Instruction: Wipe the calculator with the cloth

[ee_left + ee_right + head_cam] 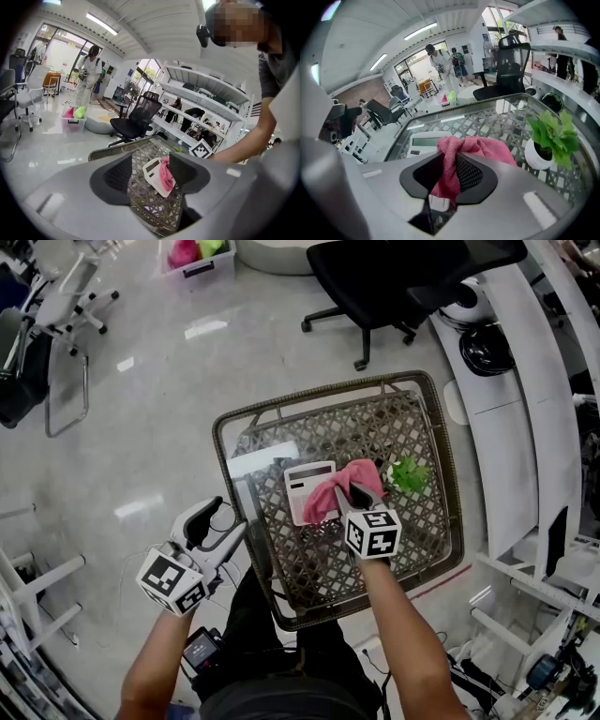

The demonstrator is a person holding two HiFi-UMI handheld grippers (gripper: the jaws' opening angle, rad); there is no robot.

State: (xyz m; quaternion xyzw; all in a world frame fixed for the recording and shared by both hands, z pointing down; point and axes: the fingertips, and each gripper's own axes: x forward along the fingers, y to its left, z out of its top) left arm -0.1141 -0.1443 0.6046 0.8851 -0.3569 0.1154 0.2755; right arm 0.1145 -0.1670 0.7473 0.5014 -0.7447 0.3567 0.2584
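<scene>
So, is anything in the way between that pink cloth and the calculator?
Nothing visible. The right gripper holds the pink cloth right against the calculator; the potted plant stands clear to one side.

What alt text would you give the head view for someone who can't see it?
Seen from above, the right tongs grip a pink cloth lying on a white calculator on a wicker table. The left tongs hover open beside the table.
</scene>
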